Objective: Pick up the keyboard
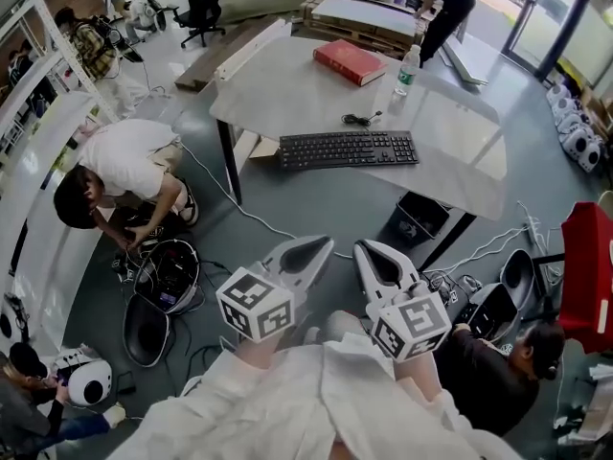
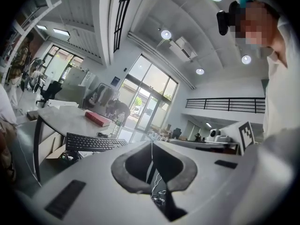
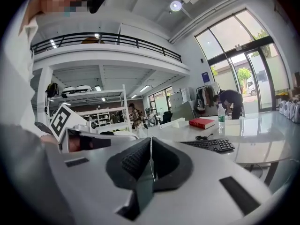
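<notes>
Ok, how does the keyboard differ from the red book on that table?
The keyboard is black, long and thin; the book is red, shorter and thicker. The keyboard lies by the near edge of the table; the book sits further back, turned askew. Both lie flat on the table.

**Head view.** The camera sat above the person and faced forward and steeply down. The table (image 1: 287, 94) lay well ahead, with the left gripper (image 1: 308, 254) and right gripper (image 1: 376, 257) close under the lens.

**Left gripper view.** The camera rode behind the jaws and looked about level along them, with the table far off at frame left.

**Right gripper view.** The mounting was the same, with the table at frame right.

All three views shared the keyboard (image 1: 348, 149), the red book (image 1: 350, 61) and the bottle (image 1: 408, 70).
</notes>
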Motion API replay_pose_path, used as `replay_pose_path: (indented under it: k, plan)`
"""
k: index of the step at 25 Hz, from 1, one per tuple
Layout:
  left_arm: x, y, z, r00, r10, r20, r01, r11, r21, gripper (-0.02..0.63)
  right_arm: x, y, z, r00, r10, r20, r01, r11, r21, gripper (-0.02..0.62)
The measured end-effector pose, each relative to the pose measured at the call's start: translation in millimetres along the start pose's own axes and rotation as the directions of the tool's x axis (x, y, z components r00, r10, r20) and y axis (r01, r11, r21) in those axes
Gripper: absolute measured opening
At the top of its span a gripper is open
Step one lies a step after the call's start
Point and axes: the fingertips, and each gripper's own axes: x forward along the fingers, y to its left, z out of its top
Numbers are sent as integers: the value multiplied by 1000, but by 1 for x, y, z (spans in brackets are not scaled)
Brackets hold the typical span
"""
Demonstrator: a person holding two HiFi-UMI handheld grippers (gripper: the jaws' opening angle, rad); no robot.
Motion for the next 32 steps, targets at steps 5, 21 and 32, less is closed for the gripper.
replay_pose_path:
  k: [5, 21, 32]
  plan:
    - [16, 22, -3, 1000, 6, -21, -7, 1000, -20, 14, 19, -20, -6, 1000, -6, -19, 6, 1000, 20, 32]
    - [112, 111, 57, 998, 69, -3, -69, 998, 4, 14, 123, -113, 44, 997, 75, -15, -74, 997, 12, 32]
    - [188, 160, 89, 992, 122, 27, -122, 992, -16, 14, 182, -185, 70, 990, 141, -18, -141, 990, -5, 32]
